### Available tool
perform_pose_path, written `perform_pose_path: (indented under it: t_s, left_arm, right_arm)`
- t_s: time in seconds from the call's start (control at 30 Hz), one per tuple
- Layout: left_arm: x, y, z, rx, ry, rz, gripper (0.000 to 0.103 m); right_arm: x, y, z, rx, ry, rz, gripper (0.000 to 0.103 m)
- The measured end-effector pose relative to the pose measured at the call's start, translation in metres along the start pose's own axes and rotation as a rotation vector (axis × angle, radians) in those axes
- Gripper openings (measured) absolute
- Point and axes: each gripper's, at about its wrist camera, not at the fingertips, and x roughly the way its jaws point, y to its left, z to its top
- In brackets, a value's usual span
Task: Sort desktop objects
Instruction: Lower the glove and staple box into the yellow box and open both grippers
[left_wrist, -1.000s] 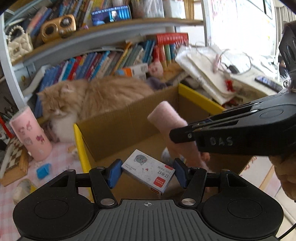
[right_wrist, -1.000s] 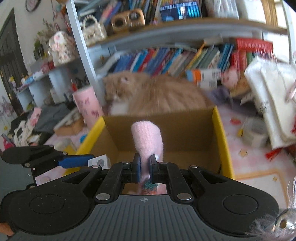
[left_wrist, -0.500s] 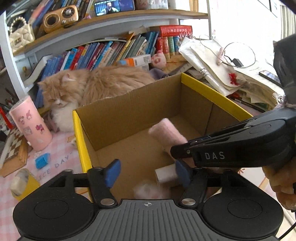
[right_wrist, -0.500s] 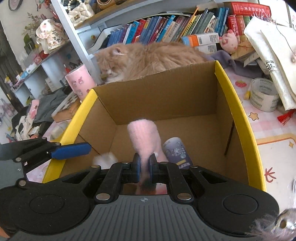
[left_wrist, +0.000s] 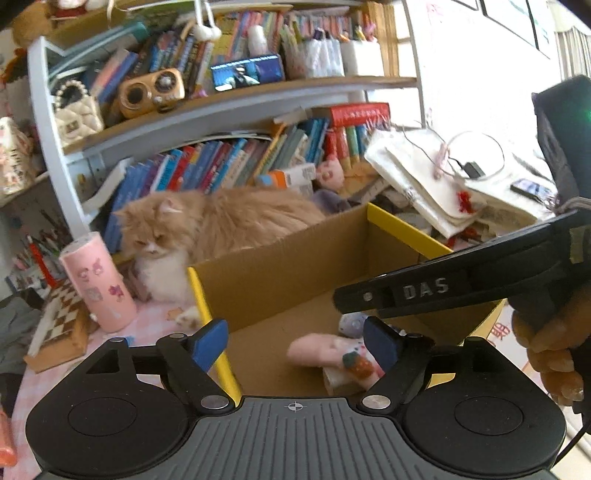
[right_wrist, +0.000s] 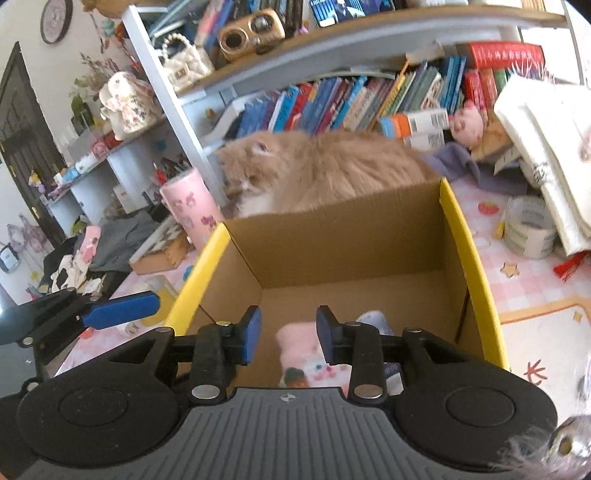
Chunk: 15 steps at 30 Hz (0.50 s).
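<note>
Each wrist camera sits just behind its tool, looking forward and slightly down, close above the cardboard box. Both views share the box, the cat behind it and the bookshelf.

The right gripper, opening, hangs over a pink sock inside the cardboard box.

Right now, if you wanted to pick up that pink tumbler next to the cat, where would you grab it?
Around the middle of the pink tumbler, coming in from the side. It stands nearly upright, a tall round tube leaning slightly, so two fingers can close across its width.
</note>
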Motion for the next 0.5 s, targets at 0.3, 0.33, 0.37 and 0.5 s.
perform_pose_path:
  t_s: [0.3, 0.33, 0.37, 0.5]
  left_arm:
    - [-0.027, 0.018, -0.006, -0.046, -0.032, -0.012, 0.083]
    - [-0.030, 0.021, -0.007, -0.050, -0.036, -0.012, 0.083]
    - [-0.033, 0.023, -0.009, -0.056, -0.040, -0.012, 0.083]
    - [-0.046, 0.034, -0.015, -0.087, -0.054, -0.015, 0.083]
  right_arm:
    - [-0.028, 0.019, -0.009, -0.036, -0.062, -0.061, 0.036]
    - [-0.030, 0.020, -0.011, -0.037, -0.067, -0.070, 0.036]
    - [-0.033, 0.022, -0.013, -0.038, -0.074, -0.082, 0.037]
    - [-0.044, 0.029, -0.022, -0.046, -0.107, -0.131, 0.037]
